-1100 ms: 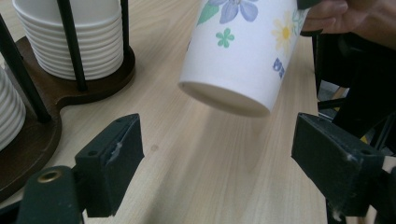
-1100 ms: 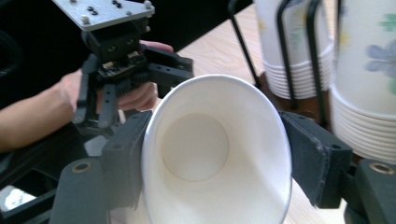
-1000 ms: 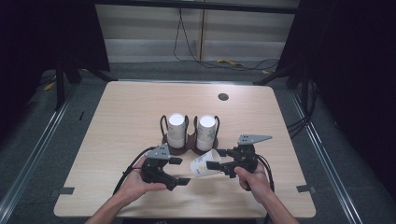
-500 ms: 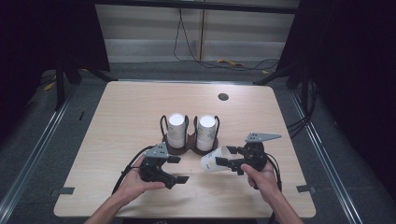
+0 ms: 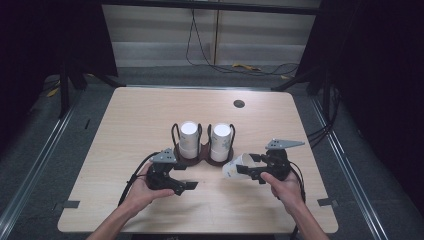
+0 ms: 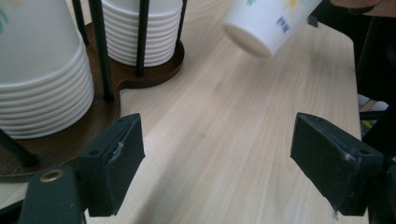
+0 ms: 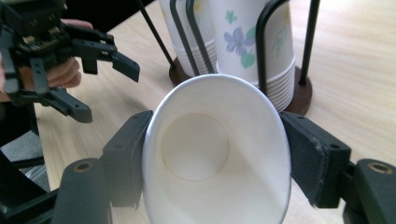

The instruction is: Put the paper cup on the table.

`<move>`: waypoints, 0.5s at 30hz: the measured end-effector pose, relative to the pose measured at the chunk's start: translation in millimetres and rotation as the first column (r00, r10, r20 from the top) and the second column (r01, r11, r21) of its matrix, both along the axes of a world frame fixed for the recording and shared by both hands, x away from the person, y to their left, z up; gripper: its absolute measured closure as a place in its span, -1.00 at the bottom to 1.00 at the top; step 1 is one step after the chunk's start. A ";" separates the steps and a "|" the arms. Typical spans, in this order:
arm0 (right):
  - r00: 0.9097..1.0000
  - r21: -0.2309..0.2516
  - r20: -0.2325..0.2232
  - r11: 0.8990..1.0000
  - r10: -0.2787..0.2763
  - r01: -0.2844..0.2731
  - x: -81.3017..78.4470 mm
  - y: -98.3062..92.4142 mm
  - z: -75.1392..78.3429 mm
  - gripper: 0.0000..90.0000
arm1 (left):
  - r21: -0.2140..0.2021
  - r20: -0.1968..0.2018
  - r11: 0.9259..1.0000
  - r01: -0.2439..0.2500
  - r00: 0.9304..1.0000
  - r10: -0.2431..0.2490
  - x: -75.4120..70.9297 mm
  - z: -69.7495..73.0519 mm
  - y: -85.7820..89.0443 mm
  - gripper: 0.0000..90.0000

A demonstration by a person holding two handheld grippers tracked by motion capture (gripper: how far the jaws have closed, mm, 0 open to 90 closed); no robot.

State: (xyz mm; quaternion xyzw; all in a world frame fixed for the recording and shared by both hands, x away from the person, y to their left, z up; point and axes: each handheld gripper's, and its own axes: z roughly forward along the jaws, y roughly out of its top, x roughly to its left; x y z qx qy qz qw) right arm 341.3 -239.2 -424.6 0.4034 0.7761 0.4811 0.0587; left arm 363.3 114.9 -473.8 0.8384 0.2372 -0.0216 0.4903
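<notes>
A dark wooden holder (image 5: 200, 156) with black wire posts stands mid-table and carries two stacks of upside-down white paper cups (image 5: 189, 137) (image 5: 220, 140). My right gripper (image 5: 246, 169) is shut on a single flower-printed paper cup (image 5: 233, 168), which lies on its side just right of the holder with its base toward the left gripper. In the right gripper view the cup (image 7: 196, 149) is squeezed oval between the pads of that gripper (image 7: 217, 158). My left gripper (image 5: 184, 175) rests open in front of the holder. Its jaws (image 6: 224, 163) stand wide with only bare tabletop between them.
A round dark grommet (image 5: 239, 103) sits at the table's (image 5: 125, 125) back right. Black cables trail from both grippers toward the front edge. In the left gripper view the holder's base (image 6: 144, 77) and a cup stack (image 6: 37, 79) lie close at the left.
The right gripper has carried the cup a little to the right, away from the left gripper's jaws. The left gripper has stayed where it was.
</notes>
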 end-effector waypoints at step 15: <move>0.993 -0.104 0.005 0.987 -0.121 0.120 15.0 -24.0 10.0 -0.35 | 0.051 -0.016 0.998 -0.041 0.999 0.042 5.5 -0.5 9.7 -0.58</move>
